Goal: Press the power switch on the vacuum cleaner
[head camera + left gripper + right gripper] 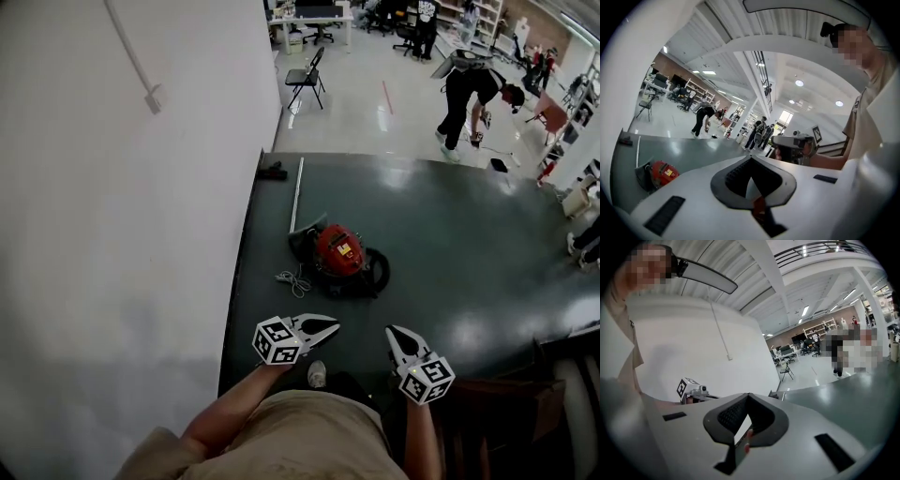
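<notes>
Cloth of my tan shirt (pixel 309 436) is the closest thing, low in the head view. Just past it I hold both tools up in front of my body, a little apart, pointing away from me.

My left hand-held gripper (pixel 333 326) has its two jaws pressed together at the tips. It holds nothing. My right hand-held gripper (pixel 390 331) is the same: jaws together, nothing between them. Each one has a white cube with black square marks at the back end.

Under them is a dark green floor (pixel 469 244), shiny in spots. A bit farther out on it sits the red vacuum cleaner (pixel 337 253). It is well apart from both tools, and neither one touches it. It has a small yellow label on top. I cannot pick out the power switch. A black hose (pixel 377 272) curls by its right side, and a white cord (pixel 294 278) lies bunched by its left side. A long white tube (pixel 296 195) lies on the floor behind it, next to the big white wall (pixel 122 187).

Far off, the floor turns pale. A black folding chair (pixel 307 80) stands there. A person in black (pixel 473 94) bends over, way out to the right. Desks (pixel 314 21) stand at the very back.
</notes>
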Demonstrator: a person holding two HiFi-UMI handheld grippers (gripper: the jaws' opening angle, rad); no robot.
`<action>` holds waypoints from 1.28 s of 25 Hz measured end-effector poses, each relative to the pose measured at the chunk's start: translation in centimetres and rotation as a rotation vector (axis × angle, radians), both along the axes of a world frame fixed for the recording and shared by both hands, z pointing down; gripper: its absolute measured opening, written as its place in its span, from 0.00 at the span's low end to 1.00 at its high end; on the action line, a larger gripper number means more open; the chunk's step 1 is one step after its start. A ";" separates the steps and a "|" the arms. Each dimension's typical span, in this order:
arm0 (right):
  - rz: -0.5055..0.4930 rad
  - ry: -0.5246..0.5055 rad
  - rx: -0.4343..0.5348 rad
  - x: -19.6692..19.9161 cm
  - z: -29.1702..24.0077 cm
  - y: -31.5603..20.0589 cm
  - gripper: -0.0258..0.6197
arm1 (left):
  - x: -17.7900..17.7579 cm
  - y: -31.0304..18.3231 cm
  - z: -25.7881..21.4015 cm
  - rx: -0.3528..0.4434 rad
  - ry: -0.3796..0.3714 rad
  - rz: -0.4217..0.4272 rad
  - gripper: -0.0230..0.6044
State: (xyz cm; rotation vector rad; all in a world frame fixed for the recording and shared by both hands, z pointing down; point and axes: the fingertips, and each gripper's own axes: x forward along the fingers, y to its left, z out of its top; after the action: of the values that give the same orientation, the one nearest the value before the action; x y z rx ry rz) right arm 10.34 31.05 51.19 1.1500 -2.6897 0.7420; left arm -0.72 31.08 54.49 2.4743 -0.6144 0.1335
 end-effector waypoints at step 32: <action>-0.132 -0.042 -0.044 8.4 3.6 -16.1 0.05 | 10.0 -13.6 -1.4 -0.020 -0.015 -0.032 0.04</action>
State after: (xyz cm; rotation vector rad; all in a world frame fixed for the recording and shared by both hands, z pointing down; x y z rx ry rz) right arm 18.78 14.94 54.80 0.9464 -2.7369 0.8084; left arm 9.25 17.50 53.13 2.4447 -0.6560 0.1458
